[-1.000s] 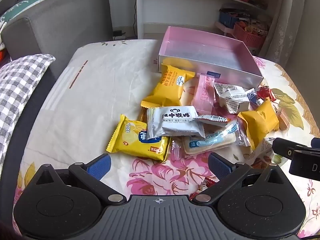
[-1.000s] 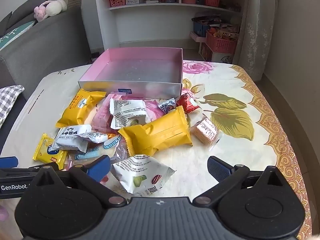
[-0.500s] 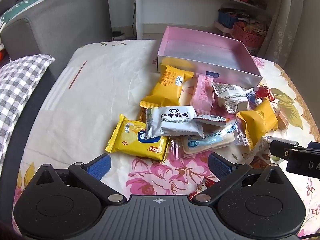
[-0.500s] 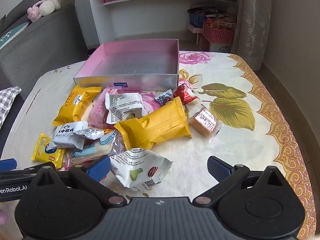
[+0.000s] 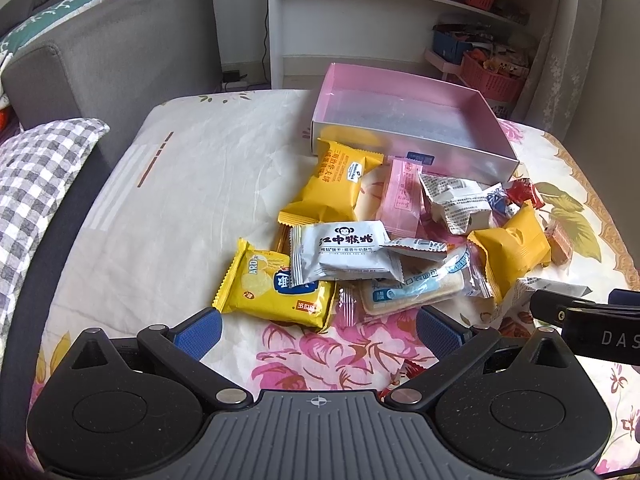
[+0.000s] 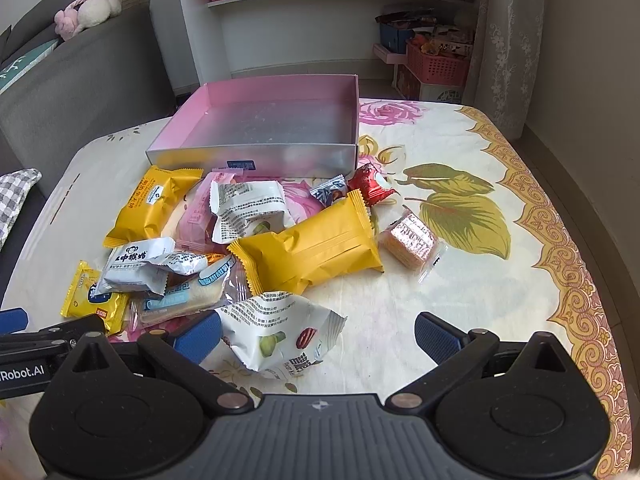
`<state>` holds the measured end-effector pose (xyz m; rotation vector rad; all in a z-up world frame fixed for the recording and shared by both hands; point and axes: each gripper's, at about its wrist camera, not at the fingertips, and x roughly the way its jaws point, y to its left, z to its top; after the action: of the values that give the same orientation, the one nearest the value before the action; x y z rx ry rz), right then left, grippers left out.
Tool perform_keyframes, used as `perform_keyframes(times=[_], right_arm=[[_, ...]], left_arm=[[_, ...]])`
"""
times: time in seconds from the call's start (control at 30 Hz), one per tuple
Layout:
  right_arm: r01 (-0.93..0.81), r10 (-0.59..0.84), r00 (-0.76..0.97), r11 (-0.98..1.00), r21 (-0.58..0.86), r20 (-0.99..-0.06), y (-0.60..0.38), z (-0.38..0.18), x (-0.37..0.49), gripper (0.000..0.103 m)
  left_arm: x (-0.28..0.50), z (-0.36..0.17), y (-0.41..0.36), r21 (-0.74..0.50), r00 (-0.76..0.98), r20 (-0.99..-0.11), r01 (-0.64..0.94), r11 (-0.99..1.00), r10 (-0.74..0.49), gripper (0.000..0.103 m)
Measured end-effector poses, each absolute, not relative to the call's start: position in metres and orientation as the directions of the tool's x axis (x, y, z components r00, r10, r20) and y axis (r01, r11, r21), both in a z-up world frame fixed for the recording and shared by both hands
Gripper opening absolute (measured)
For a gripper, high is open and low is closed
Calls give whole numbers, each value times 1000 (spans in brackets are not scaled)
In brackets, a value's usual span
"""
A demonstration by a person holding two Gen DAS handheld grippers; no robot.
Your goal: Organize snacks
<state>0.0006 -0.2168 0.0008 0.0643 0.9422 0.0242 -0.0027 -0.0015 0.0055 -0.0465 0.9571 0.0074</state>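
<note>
A pile of wrapped snacks lies on a floral tablecloth in front of an empty pink box (image 5: 404,98) (image 6: 280,92). My left gripper (image 5: 318,330) is open and empty, just short of a yellow cracker pack (image 5: 276,286) and a white monkey-logo pack (image 5: 340,250). My right gripper (image 6: 318,334) is open, its fingers either side of a white nut pack (image 6: 280,330) lying on the cloth. A long yellow pack (image 6: 308,244) lies beyond it. The right gripper also shows at the right edge of the left wrist view (image 5: 576,312).
A pink wafer pack (image 6: 412,242) and a red candy (image 6: 370,184) lie right of the pile. A grey sofa (image 5: 100,52) and a checked cushion (image 5: 32,184) stand left. White shelves (image 6: 320,20) and pink baskets (image 6: 436,66) are behind the table.
Both grippers have edged slightly forward and to the right over the pile. The white nut pack now sits deeper between the right fingers. No snack has moved.
</note>
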Motion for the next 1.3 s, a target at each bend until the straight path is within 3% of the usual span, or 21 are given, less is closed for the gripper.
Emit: perform_keyframes(times=[1.3], right_arm=[[-11,32,573,999,32,-819,-219,3,0,96]], left_arm=[[-4,4,-12,-38,566,-823,23,999,-45,103]])
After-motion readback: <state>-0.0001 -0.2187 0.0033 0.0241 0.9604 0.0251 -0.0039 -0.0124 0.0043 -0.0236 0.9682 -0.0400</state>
